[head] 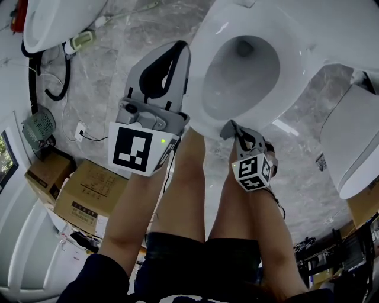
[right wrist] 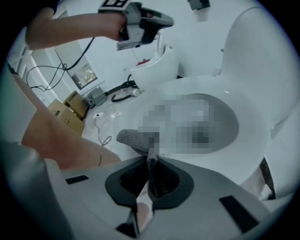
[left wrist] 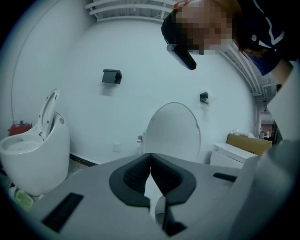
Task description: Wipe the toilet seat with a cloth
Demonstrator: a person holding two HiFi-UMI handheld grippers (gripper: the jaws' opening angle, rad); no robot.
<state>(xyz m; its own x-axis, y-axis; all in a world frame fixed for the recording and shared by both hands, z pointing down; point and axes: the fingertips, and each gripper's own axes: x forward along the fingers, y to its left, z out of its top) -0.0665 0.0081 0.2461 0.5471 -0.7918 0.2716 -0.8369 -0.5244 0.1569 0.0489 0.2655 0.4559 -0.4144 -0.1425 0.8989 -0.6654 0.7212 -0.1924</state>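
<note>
Far left in the head view, cardboard boxes (head: 83, 192) sit on the marble floor (head: 112, 89), with a second toilet (head: 53, 18) above them at the frame's top corner. Next comes the left gripper (head: 179, 50), held high over the floor just left of the bowl. Its jaws are pressed together with nothing between them, and its own view confirms this. That view looks across at the white wall (left wrist: 93, 117) and the raised lid (left wrist: 173, 131).

The toilet seat (head: 293, 65) is down and rings the open bowl (head: 243, 77) right of the left gripper. The person's bare legs (head: 189, 177) stand against its front edge.

Further right and lower, the right gripper (head: 235, 129) points up at the front rim of the seat, pinching a grey knitted cloth (head: 225, 131). In the right gripper view, the cloth (right wrist: 133, 138) is clamped on edge between the jaws as a thin strip. Its long axis runs forward along the jaws. Past the tips it bunches and turns left, its free end pointing at the near rim of the seat (right wrist: 243, 154). Whether the cloth actually presses on the rim cannot be told.
</note>
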